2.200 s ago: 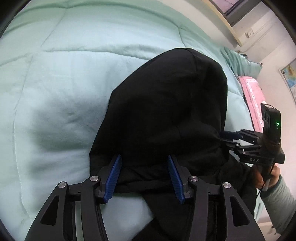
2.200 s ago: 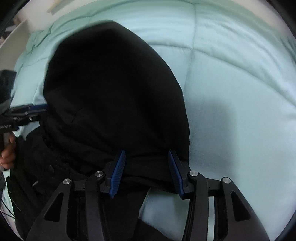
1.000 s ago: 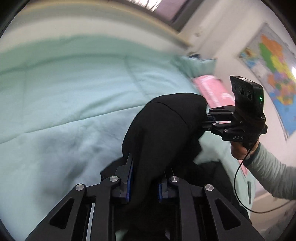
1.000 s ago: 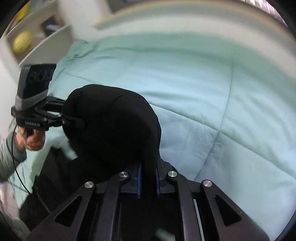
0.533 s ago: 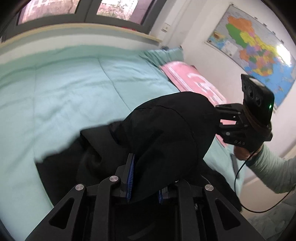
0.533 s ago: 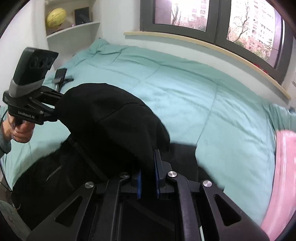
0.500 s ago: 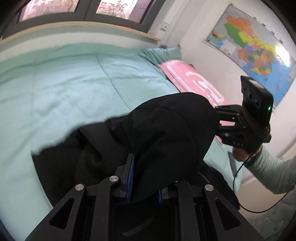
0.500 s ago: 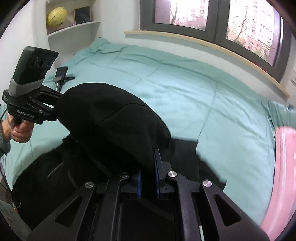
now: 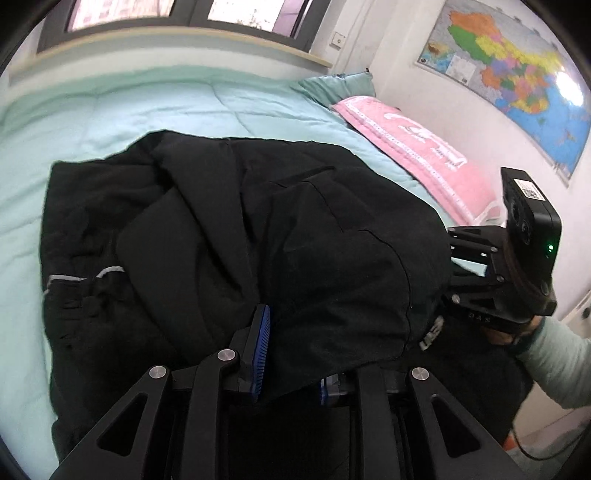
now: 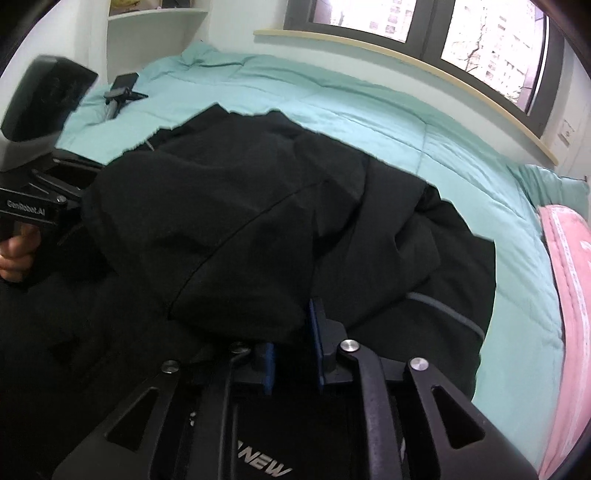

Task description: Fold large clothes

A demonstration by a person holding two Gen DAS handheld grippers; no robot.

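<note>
A large black jacket (image 9: 229, 221) lies spread on the mint-green bed; in the right wrist view the black jacket (image 10: 258, 206) fills the middle. Its hood is folded back over the body. My left gripper (image 9: 291, 354) has its jaws parted a little, with the hood's fabric between the blue pads. My right gripper (image 10: 291, 350) also has its jaws parted, the hood's edge lying over the left pad. Each gripper shows in the other's view: the right gripper (image 9: 480, 280) at the hood's right side, the left gripper (image 10: 48, 192) at its left side.
The mint-green quilt (image 9: 110, 110) covers the bed under a window. A pink pillow (image 9: 413, 147) lies at the right, below a wall map (image 9: 517, 74). A small dark tripod-like object (image 10: 122, 94) lies at the bed's far left corner. Shelves (image 10: 155, 14) stand beyond.
Both grippers have carried the hood up and back over the jacket's body and lowered it. The jaws, clamped tight half a second ago, have now parted a little.
</note>
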